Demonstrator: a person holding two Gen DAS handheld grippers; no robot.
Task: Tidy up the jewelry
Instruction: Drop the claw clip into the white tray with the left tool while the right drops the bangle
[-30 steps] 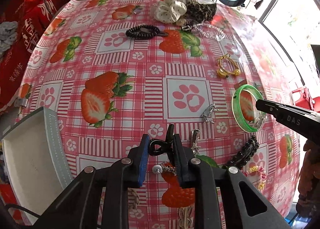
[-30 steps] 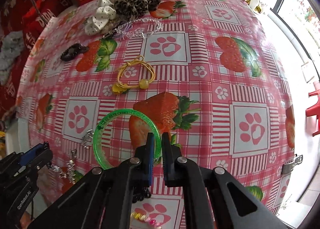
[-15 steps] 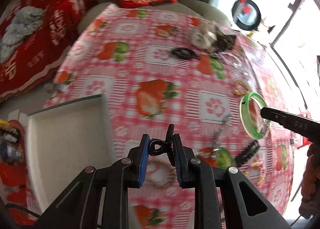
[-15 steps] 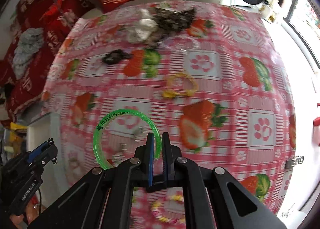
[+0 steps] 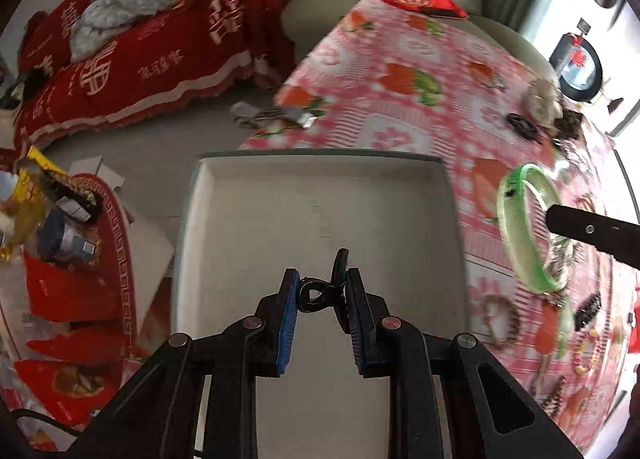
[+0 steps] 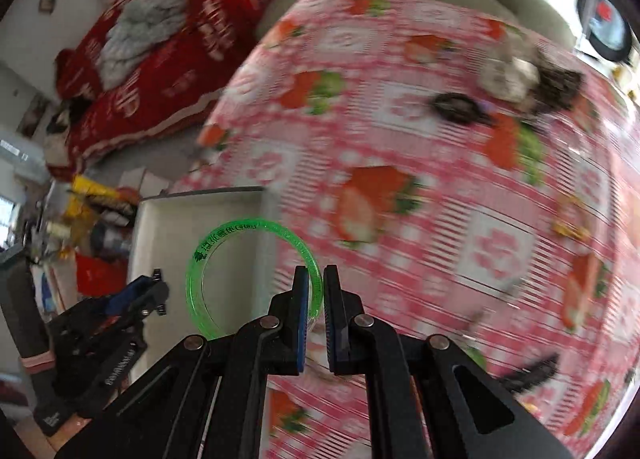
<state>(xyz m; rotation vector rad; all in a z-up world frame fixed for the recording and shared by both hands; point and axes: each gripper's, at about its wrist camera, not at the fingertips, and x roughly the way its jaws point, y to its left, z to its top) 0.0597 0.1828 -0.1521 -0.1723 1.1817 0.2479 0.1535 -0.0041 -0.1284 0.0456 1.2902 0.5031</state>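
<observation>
My left gripper (image 5: 322, 293) is shut on a small black hair clip (image 5: 324, 291) and holds it above the white tray (image 5: 224, 219), whose floor is bare. My right gripper (image 6: 316, 291) is shut on a clear green bangle (image 6: 224, 243) and holds it in the air over the tray's right wall (image 6: 264, 219). In the left wrist view the bangle (image 5: 516, 227) hangs from the right gripper's finger (image 5: 592, 227) to the right of the tray. The left gripper (image 6: 148, 291) shows at the lower left of the right wrist view.
The tray sits at the left edge of the table with the strawberry cloth (image 5: 400, 99). Beaded bracelets (image 5: 500, 319), a black hair tie (image 6: 456, 107) and scrunchies (image 6: 516, 79) lie on the cloth. A red sofa cover (image 5: 140, 51) and floor clutter (image 5: 60, 227) are to the left.
Both grippers have swung left from over the cloth to the tray, each keeping its hold. The clip and the bangle were lifted off the table.
</observation>
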